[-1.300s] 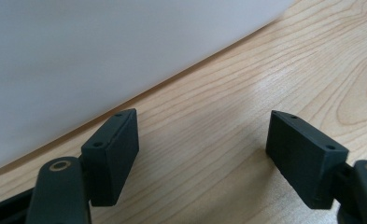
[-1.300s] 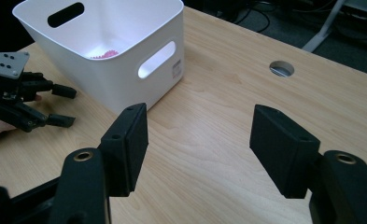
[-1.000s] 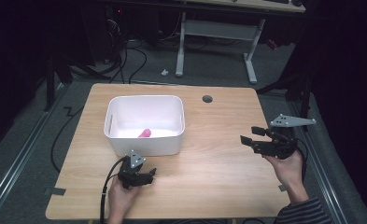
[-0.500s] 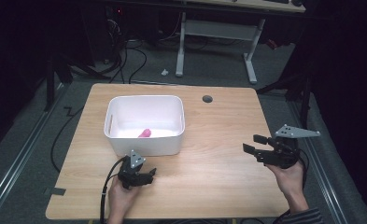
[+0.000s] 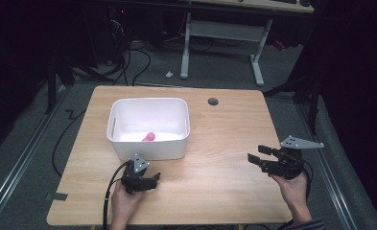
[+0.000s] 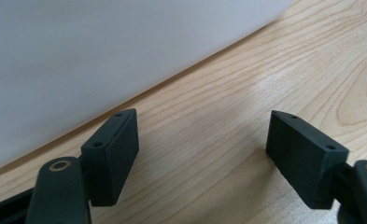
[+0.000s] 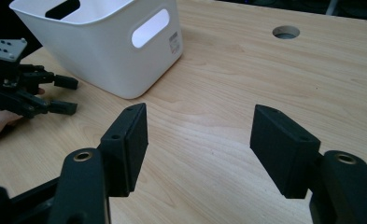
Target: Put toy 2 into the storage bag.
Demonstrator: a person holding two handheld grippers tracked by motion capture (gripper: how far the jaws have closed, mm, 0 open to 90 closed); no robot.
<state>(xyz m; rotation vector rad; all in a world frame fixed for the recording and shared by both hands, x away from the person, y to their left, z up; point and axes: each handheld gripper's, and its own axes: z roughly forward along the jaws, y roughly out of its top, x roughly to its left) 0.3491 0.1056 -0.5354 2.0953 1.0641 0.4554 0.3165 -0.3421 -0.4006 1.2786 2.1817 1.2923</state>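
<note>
A white bin (image 5: 150, 146) stands on the wooden table (image 5: 224, 129), left of the middle, with a small pink object (image 5: 149, 137) lying inside it. My left gripper (image 5: 156, 179) rests low on the table just in front of the bin, open and holding nothing; in the left gripper view (image 6: 202, 154) the bin wall (image 6: 102, 56) is close ahead. My right gripper (image 5: 256, 154) hovers near the table's right front, pointing left. Its jaws stand apart over bare wood (image 7: 200, 135): open, nothing between them. The bin (image 7: 111, 42) and the left gripper (image 7: 69, 95) lie ahead of it.
A round cable hole (image 5: 213, 101) sits in the tabletop behind the bin's right corner. Cables and a desk frame (image 5: 219, 33) stand on the dark floor beyond the far edge. The right table edge is close under my right hand.
The right hand has come down and toward the table's near edge, with its jaws still apart. The left hand and the bin have not moved.
</note>
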